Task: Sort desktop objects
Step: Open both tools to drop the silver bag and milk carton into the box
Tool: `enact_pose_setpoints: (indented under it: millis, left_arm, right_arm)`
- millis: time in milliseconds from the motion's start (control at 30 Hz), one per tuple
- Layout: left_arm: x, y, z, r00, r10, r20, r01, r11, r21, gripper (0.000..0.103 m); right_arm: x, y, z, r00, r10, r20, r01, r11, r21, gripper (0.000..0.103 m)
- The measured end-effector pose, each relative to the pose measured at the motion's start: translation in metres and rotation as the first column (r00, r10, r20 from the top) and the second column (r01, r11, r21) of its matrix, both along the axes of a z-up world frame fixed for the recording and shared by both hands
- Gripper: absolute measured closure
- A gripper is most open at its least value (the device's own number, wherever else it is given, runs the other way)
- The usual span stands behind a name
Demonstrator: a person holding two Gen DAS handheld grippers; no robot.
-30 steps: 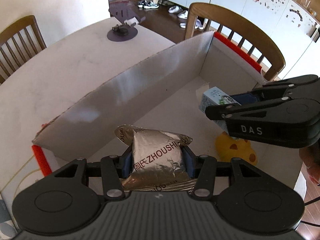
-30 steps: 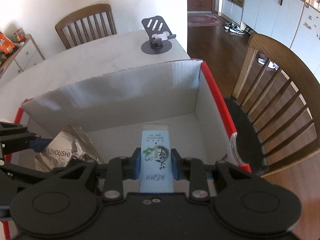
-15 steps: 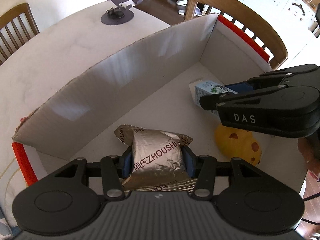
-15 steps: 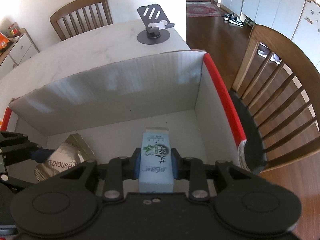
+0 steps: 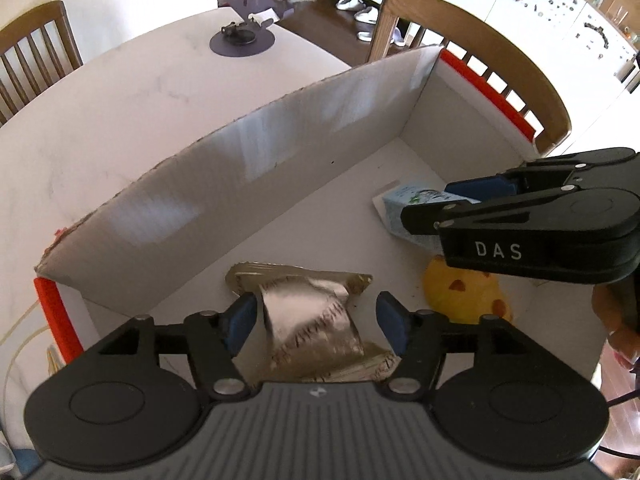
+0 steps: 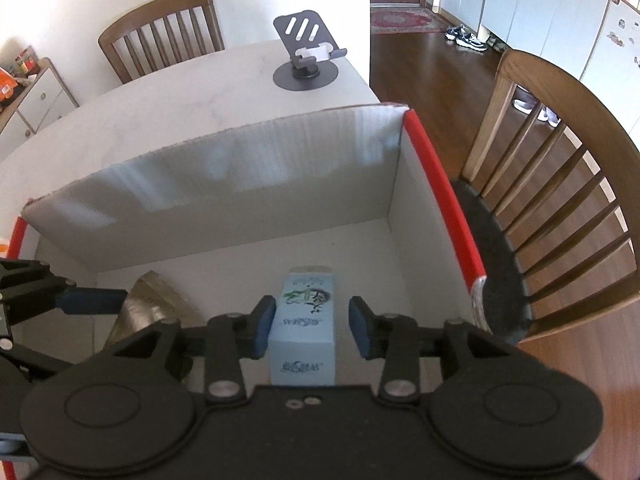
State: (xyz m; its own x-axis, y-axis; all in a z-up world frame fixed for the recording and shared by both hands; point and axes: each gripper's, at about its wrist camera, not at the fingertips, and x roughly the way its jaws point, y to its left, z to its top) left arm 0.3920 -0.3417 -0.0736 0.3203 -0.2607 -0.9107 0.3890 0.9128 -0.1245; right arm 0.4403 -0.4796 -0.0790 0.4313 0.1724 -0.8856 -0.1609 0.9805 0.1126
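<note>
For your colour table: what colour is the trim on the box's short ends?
Red trim, clearest in the right wrist view.

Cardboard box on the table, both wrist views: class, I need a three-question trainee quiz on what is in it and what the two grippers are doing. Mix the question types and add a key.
1. True or false: the left gripper is clamped tight on the silver foil snack pouch.
2. Which item lies between the right gripper's fingers? A) yellow rubber toy B) light blue carton C) phone stand
3. Fill in: the cardboard box has end rims coloured ____.

Key
1. False. Its jaws have just been opening; the pouch sits loose between the blue pads.
2. B, the light blue carton, with gaps on both sides as the jaws have just been opening. The yellow rubber toy lies on the box floor; the phone stand is on the table.
3. Red.
</note>
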Motion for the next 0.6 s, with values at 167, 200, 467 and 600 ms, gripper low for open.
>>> enact_pose_setpoints:
  millis: [167,200,467,600]
  left_arm:
    - [-0.008,0.003,0.011,1.0,0.005,0.022,-0.004,1.0,-0.026,0.038]
    - [-0.01,0.004,0.015,1.0,0.006,0.029,-0.005,0.999,-0.032,0.038]
    - [-0.026,0.009,0.033,0.998,0.015,0.068,-0.01,0.997,-0.071,0.038]
    - [-0.039,0.011,0.043,0.996,0.015,0.088,-0.008,0.996,-0.087,0.038]
  right_arm:
    - [-0.008,0.0,0.01,1.0,0.005,0.02,-0.005,1.0,-0.003,0.058]
    - [-0.01,0.0,0.012,1.0,0.006,0.023,-0.006,1.0,0.0,0.058]
    - [-0.034,-0.001,0.037,0.998,0.009,0.059,-0.011,1.0,0.025,0.057]
    - [-0.048,0.0,0.049,0.997,0.016,0.078,-0.019,0.999,0.043,0.057]
